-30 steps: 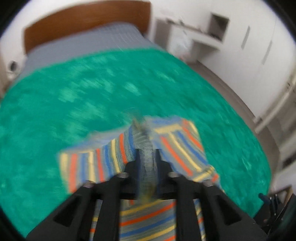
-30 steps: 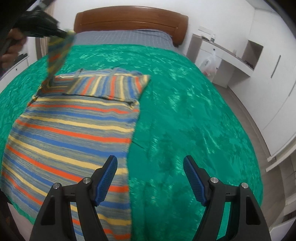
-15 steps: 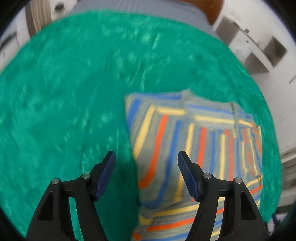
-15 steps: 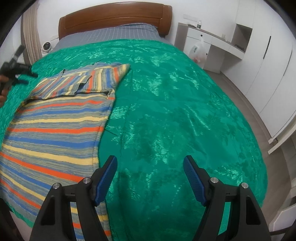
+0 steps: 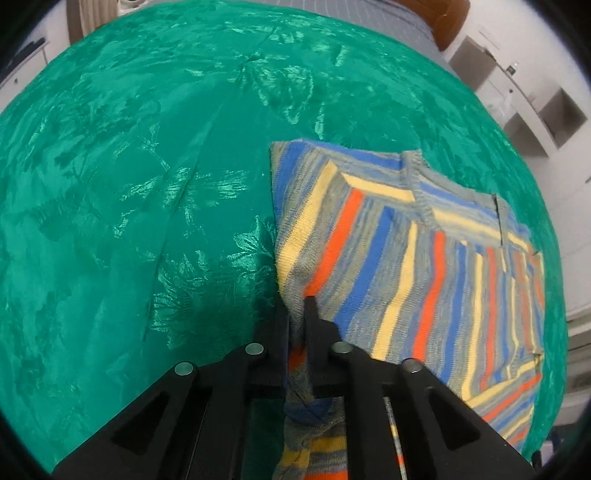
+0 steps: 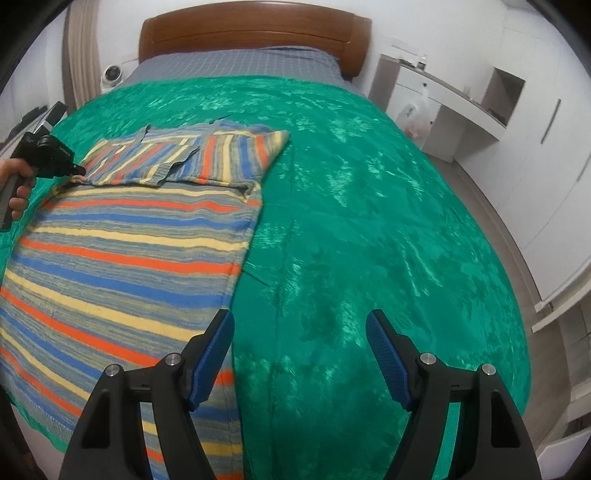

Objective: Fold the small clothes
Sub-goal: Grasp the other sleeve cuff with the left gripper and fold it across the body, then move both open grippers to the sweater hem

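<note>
A striped knit sweater [image 6: 122,254] in blue, orange, yellow and grey lies flat on the green bedspread [image 6: 369,206], its sleeves folded across the upper part. In the left wrist view the sweater [image 5: 424,266] fills the right side. My left gripper [image 5: 297,306] is shut on the sweater's left edge, with fabric bunched between the fingers. It also shows in the right wrist view [image 6: 79,170] at the sweater's far left corner. My right gripper [image 6: 299,350] is open and empty, hovering over the sweater's lower right edge.
A wooden headboard [image 6: 255,33] and grey sheet [image 6: 236,62] lie at the far end of the bed. A white desk with shelves [image 6: 443,92] and wardrobe doors [image 6: 546,155] stand to the right. A white camera [image 6: 110,72] sits at the left.
My left gripper, open half a second ago after laying the sleeve down, has closed on the sweater's left edge. My right gripper stays open and has shifted slightly.
</note>
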A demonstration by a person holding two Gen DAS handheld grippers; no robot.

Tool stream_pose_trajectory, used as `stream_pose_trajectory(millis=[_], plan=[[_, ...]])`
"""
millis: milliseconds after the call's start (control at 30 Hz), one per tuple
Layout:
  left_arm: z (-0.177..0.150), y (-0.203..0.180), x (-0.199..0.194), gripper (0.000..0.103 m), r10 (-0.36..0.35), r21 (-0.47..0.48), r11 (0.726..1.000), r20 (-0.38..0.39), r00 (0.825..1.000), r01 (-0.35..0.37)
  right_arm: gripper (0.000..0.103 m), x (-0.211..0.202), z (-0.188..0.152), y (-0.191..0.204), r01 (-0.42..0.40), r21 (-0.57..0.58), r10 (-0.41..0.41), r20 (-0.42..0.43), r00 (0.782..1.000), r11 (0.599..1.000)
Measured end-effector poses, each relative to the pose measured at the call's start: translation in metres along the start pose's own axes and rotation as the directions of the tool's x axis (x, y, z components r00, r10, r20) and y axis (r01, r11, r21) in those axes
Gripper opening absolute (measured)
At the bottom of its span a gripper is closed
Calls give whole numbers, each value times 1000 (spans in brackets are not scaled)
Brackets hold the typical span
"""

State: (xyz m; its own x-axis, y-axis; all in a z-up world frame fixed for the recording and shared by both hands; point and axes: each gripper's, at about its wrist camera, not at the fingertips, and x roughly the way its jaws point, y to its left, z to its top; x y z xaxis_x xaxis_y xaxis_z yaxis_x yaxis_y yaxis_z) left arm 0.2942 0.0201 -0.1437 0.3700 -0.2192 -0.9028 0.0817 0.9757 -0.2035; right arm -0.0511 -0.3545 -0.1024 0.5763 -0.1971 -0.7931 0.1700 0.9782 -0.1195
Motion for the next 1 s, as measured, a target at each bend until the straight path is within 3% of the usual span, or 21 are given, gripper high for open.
stream_pose_trajectory(millis=[33, 100, 167, 200, 300, 500, 1000], plan=[[-1, -1, -3, 17, 10, 9, 1000, 6, 1000, -10, 73, 0, 4, 3, -4, -9, 4, -6, 1000, 1000], [-8, -5, -16, 56, 53, 41, 998, 29, 998, -54, 73, -3, 15, 10, 4, -34, -5, -5, 1000, 999], [-18, -8, -36, 74, 77, 90, 992, 89, 993, -85, 74, -8, 21, 14, 15, -42, -15, 4, 1000, 999], [-24, -9, -46, 78, 80, 113, 989, 113, 990, -93, 78, -12, 25, 16, 22, -46, -22, 7, 1000, 999], [-52, -12, -77, 82, 64, 168, 982, 145, 987, -88, 82, -20, 30, 21, 40, -56, -39, 18, 999, 998], [-105, -12, -109, 85, 27, 182, 982, 161, 987, -56, 82, -36, 36, 28, 36, -59, -35, 27, 999, 998], [-156, -36, -139, 85, -34, 199, 980, 186, 982, -4, 84, -61, 35, 30, 44, -43, -43, 22, 999, 998]])
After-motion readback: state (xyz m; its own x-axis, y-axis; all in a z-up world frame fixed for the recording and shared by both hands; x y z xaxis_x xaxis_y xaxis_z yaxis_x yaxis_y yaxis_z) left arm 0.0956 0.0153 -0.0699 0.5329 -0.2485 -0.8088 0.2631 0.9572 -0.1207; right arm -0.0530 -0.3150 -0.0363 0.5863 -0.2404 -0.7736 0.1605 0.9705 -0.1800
